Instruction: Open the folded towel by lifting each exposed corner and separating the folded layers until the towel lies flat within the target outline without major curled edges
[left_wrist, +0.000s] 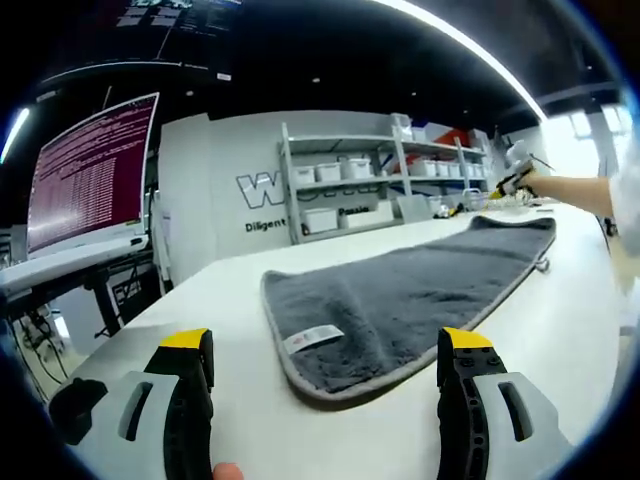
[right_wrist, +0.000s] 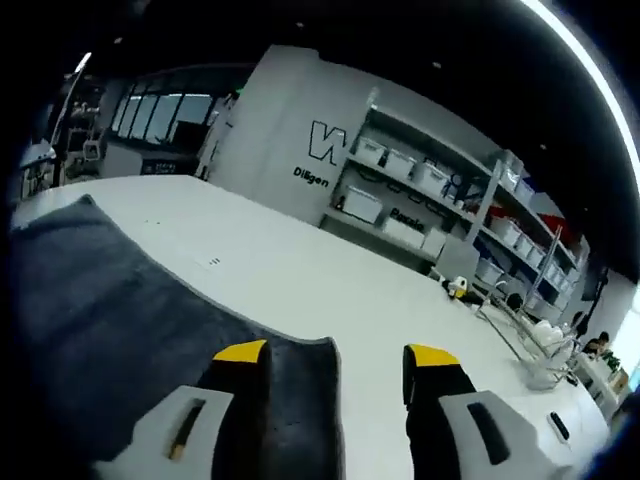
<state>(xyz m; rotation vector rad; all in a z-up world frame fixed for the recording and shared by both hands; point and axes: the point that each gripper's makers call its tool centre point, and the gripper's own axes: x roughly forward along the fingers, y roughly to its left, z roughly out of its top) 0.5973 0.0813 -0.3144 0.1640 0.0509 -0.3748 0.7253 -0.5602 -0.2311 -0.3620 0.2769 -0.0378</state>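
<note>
- Left gripper (left_wrist: 325, 365): jaws standing wide apart, gripping nothing, hovering before the grey towel (left_wrist: 400, 300).
- Right gripper (right_wrist: 335, 365): jaws spreading wide, straddling the towel's corner on the white table (right_wrist: 300, 280).

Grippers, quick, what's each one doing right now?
Left gripper: open, holding nothing, just short of the grey towel.
Right gripper: open, empty, over the towel's corner.
</note>
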